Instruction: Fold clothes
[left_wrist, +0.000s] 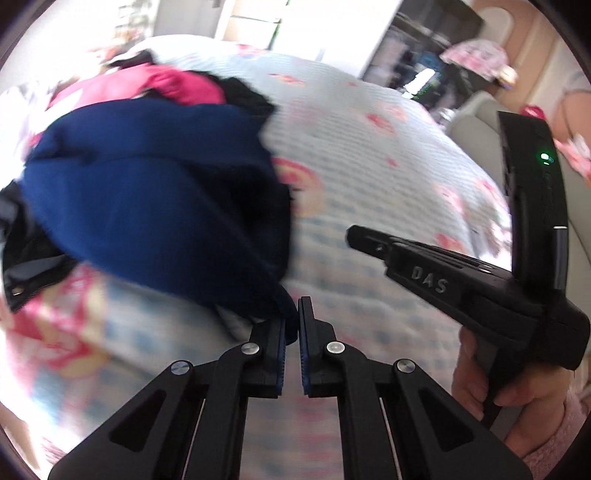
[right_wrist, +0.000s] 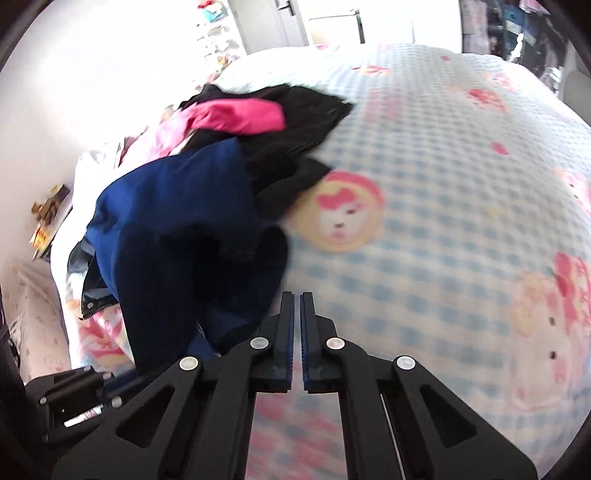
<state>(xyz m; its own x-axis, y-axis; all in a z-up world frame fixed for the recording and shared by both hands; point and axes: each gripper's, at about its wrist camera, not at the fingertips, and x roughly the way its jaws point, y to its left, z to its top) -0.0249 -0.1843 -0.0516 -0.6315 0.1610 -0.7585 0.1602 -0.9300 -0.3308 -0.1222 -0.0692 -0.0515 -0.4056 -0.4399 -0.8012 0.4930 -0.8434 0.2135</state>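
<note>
Left gripper (left_wrist: 298, 325) pinches the navy garment (left_wrist: 155, 192) hem; right gripper (right_wrist: 297, 325) clenched, empty. Fabric soft, limp, light: grab a far corner.

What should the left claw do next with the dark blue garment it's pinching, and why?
Probably draw the dark blue fabric garment sideways onto the bare blue-checked bedspread. The left claw is pinching its edge while most of it lies on the pile over the pink garment; the right claw is shut on nothing.
</note>
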